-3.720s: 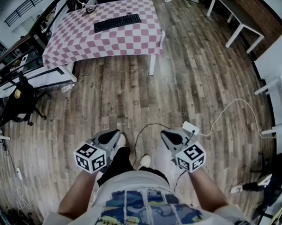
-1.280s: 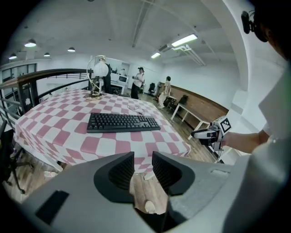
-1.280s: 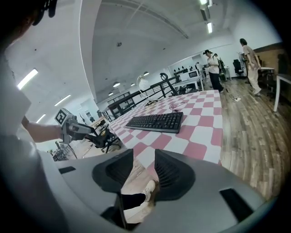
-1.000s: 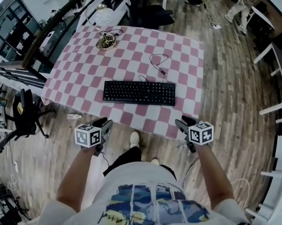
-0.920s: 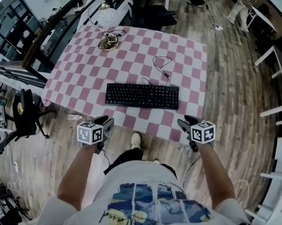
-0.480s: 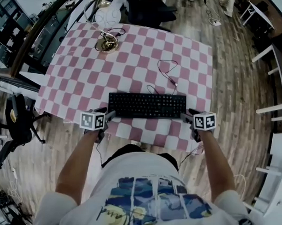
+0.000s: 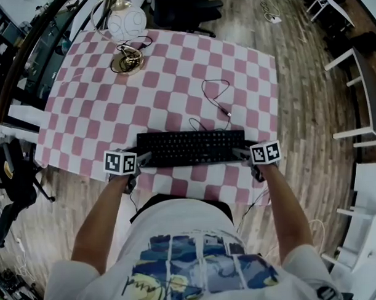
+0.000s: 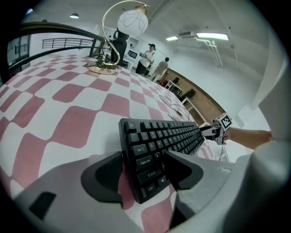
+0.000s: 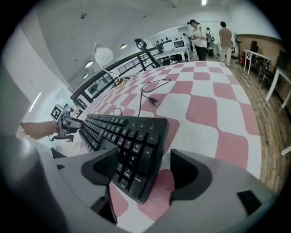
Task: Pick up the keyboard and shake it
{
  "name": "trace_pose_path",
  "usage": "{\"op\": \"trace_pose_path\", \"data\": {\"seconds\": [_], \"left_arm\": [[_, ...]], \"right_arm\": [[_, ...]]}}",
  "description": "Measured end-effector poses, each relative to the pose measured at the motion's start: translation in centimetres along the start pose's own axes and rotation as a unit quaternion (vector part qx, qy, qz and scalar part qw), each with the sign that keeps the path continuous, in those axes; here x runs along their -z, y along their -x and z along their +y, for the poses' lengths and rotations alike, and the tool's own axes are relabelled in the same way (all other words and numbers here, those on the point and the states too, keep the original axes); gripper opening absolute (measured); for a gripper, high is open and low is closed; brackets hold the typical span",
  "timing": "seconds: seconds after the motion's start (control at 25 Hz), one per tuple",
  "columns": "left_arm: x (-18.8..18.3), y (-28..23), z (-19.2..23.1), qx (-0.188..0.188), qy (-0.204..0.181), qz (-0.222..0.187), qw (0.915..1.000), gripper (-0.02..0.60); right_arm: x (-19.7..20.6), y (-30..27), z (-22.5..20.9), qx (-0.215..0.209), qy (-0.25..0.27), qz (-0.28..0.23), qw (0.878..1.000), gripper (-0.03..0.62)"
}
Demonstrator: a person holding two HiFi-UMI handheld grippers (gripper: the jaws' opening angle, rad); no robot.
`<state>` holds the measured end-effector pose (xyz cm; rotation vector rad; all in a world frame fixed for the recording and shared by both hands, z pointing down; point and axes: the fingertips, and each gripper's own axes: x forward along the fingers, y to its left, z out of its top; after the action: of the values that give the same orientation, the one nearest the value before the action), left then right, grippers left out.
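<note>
Seen from overhead, a black keyboard lies along the checked counter's near edge, its cable looped behind it and a globe lamp at the far left corner. In the left gripper view, the jaws are opening wide astride the keyboard's left end. In the right gripper view, the jaws are likewise opening around its right end.

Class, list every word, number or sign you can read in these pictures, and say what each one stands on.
"Tab": key at the left end of the keyboard, left gripper view.
"Caps Lock": the key below it.
"Shift": the next key down.
"Ctrl": the bottom corner key.
"Enter": number-pad key at the right end, right gripper view.
"9" and "+": number-pad keys above it.
Other key legends: too small or blurred.
Shirt print: no readable words.
</note>
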<state>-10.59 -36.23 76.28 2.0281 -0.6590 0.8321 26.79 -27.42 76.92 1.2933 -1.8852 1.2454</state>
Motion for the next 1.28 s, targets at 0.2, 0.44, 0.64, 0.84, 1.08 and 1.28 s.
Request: {"op": "trace_pose_path", "data": {"seconds": [0.2,0.44,0.64,0.84,1.08,1.28], "left_arm": [[-0.3,-0.8,0.1,0.01,-0.003,0.016,0.9998,0.273],[-0.2,-0.9,0.5,-0.004,0.001,0.037,0.9993,0.272],[-0.4,-0.6,0.5,-0.018,0.015,0.024,0.9994,0.267],[-0.9,0.9,-0.2,-0.027,0.03,-0.001,0.9992,0.261],[-2.6,4.1,-0.9,-0.064,0.015,-0.064,0.9957,0.259],[-4.2,7.0,-2.2,-0.086,-0.001,-0.129,0.9878,0.259]], "right_arm": [[-0.1,0.0,0.5,0.001,0.001,0.015,1.0,0.326],[-0.3,-0.5,0.8,0.013,0.002,0.018,1.0,0.3],[-0.5,0.1,1.1,0.025,0.013,0.012,1.0,0.295],[-2.8,2.5,2.1,0.041,0.07,-0.044,0.996,0.293],[-6.8,4.4,3.2,0.028,0.125,-0.113,0.985,0.274],[-10.2,8.0,5.3,0.017,0.179,-0.18,0.967,0.249]]}}
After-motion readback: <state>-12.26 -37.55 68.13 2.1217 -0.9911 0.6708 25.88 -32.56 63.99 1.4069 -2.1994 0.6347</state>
